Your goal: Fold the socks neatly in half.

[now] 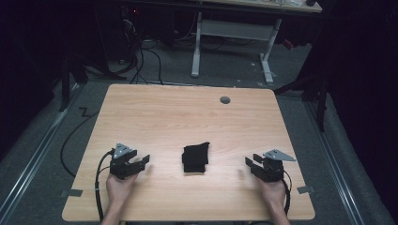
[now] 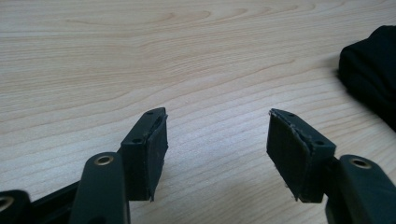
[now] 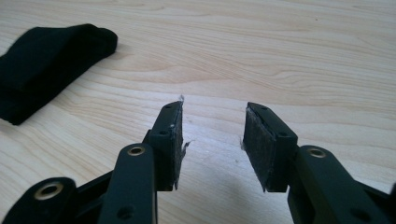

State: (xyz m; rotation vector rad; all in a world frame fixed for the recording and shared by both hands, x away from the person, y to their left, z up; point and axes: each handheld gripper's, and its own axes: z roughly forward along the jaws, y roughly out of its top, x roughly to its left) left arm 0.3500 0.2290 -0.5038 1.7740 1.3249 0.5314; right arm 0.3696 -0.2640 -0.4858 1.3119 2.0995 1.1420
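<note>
A folded black cloth (image 1: 195,158) lies near the bench's (image 1: 164,112) front edge, between two wide, empty claws, left (image 1: 142,163) and right (image 1: 250,165); soft and light, it looks best pinched at an edge.

A folded black cloth (image 1: 195,158) is lying on the wooden worktop (image 1: 187,117), near its front middle. The left hand-held gripper (image 1: 144,162) is resting on the worktop well to the left of the cloth, its jaws standing apart and pointing toward it. The right hand-held gripper (image 1: 250,165) is sitting well to the right, jaws parted and also facing the cloth. A grey round cap (image 1: 225,100) is sitting near the far edge.
</note>
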